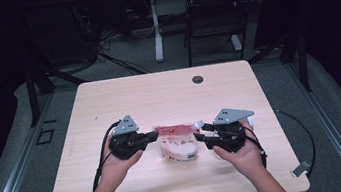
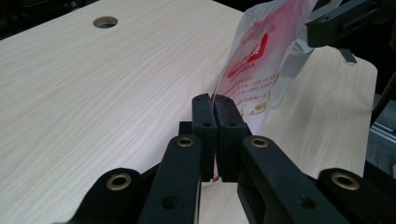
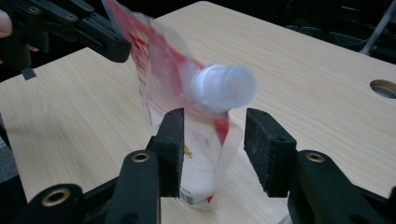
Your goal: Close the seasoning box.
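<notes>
High view: red-and-white spouted pouch (image 1: 178, 144) on the table (image 1: 124, 102), between left gripper (image 1: 151, 137) and right gripper (image 1: 199, 133).

Left gripper view: jaws shut on the pouch's thin top edge; soft, crinkly film, probably light and slippery; red print too small to read.

Right gripper view: jaws wide, flanking the white cap (image 3: 224, 87), not pressing; rigid spout likely the surest hold.

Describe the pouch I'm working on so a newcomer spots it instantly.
On the light wooden table, look between the two hands near the front edge. There stands a clear plastic pouch with red print, pinched at one edge by the left tool. Its white screw cap marks it out.
</notes>
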